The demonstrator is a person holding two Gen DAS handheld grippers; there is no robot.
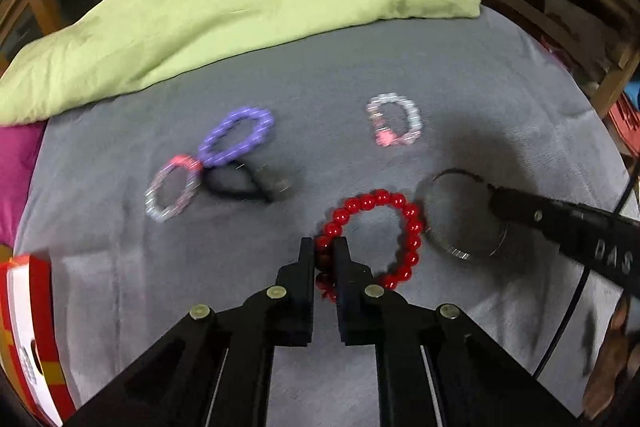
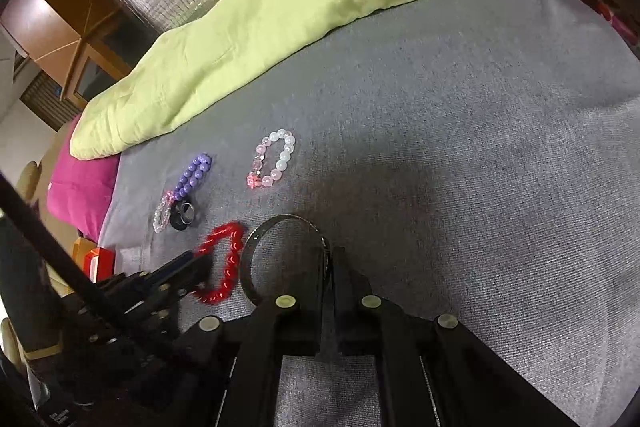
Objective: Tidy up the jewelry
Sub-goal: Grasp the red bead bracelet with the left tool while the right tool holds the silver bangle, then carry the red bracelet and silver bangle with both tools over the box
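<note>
The left gripper (image 1: 323,251) pinches the near side of the red glossy bead bracelet (image 1: 376,235), which lies on the grey fabric surface (image 1: 480,67). The right gripper (image 2: 331,259) is pressed together on the rim of the dark thin metal bangle (image 2: 280,259) just beside it. Judged best: lift each straight up, slowly — the two rings touch and could snag — keeping clear of the purple bead bracelet (image 1: 236,137).

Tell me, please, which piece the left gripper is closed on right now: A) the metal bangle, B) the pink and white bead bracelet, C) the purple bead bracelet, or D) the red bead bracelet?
D: the left gripper pinches the red bead bracelet, whose beads show between its fingertips.
</note>
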